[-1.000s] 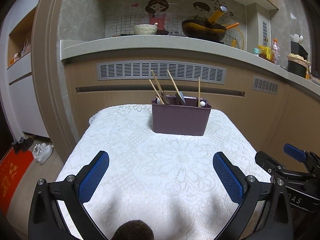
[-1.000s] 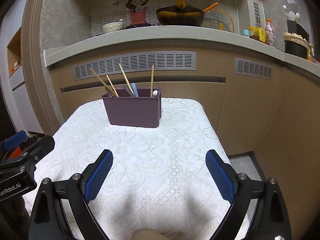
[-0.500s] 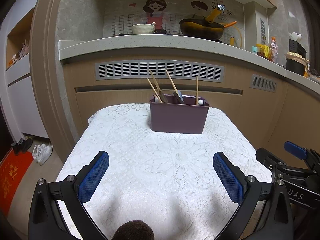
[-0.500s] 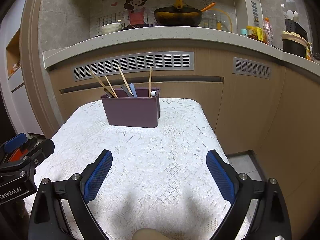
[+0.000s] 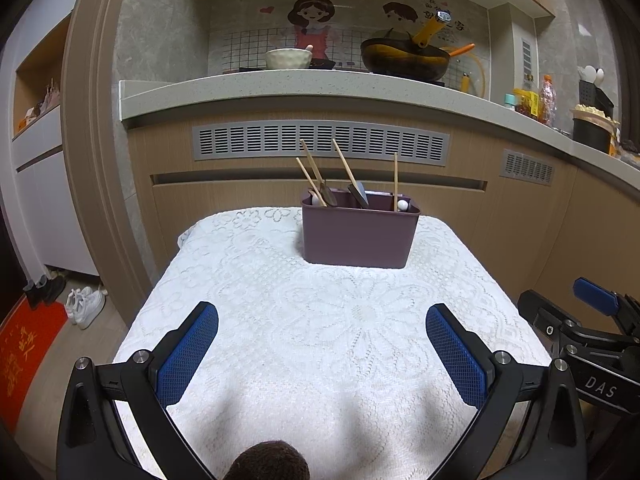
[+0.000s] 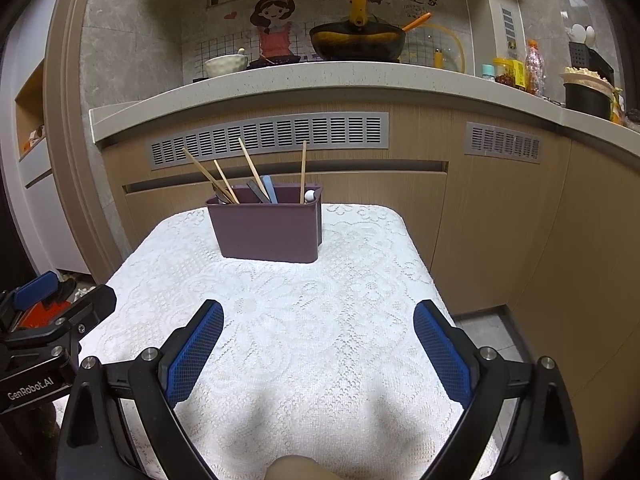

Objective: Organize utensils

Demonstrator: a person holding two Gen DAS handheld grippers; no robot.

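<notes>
Behind our table a kitchen counter (image 5: 304, 84) is running across the back, carrying a white bowl (image 5: 288, 58) on the left and a dark wok (image 5: 404, 60) to its right. Nearer to us, a white lace tablecloth (image 5: 340, 320) is covering the table, and we are hovering both tools over its near edge. On the left, we are keeping our left gripper (image 5: 322, 350) spread wide, its blue pads (image 5: 186, 354) gripping nothing. Toward the far end of the cloth, slightly right of centre in the left wrist view, the purple utensil holder (image 5: 358, 232) is standing upright, with wooden chopsticks (image 5: 348, 170) and darker utensil handles leaning inside it. On the right, we are holding our right gripper (image 6: 318, 346) equally wide apart and empty, well short of the holder, with bare cloth lying between its fingers
</notes>
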